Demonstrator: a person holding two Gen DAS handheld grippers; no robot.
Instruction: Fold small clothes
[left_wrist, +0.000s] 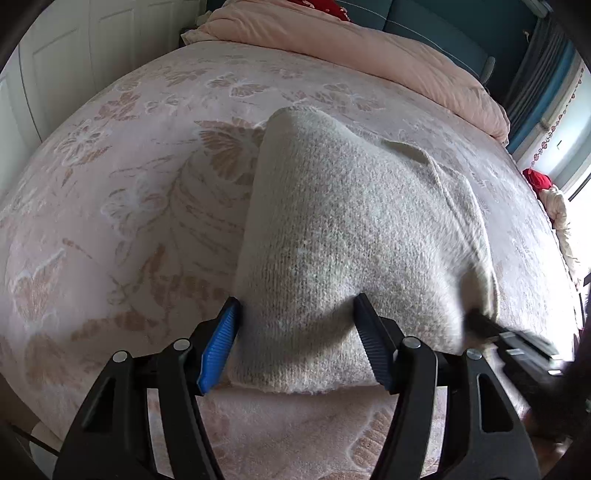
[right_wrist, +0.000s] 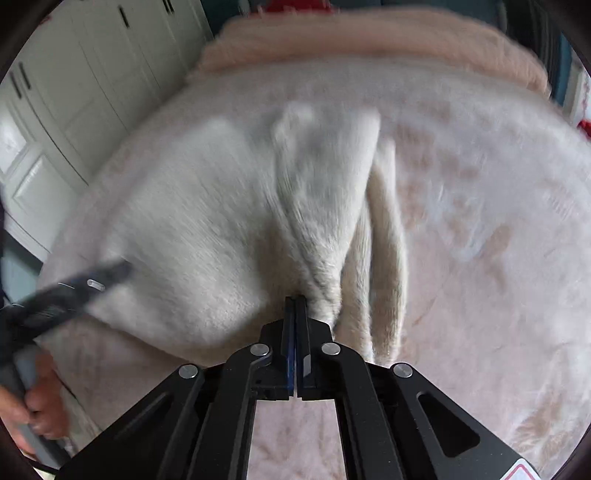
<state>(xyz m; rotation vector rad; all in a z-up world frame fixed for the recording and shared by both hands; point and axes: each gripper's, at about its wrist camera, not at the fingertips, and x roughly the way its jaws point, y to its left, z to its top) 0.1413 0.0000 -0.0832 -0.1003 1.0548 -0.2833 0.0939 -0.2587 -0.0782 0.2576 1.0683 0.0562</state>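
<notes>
Right gripper (right_wrist: 295, 301) clamped tight beside knit garment (left_wrist: 332, 240) (pinch unclear); left gripper (left_wrist: 295, 310) half-open astride the hem w/o gripping, so fold prob. slumps.

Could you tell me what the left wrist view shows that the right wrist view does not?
Only the left wrist view shows the left gripper with its jaws open around the near edge of the knitted garment, the blue pad, and sharp butterfly patterns on the bedspread.

Only the right wrist view shows the right gripper with its jaws shut beside a fold of the garment, white cupboard doors, and a hand.

Both show the garment, the bedspread, the pink duvet.
</notes>
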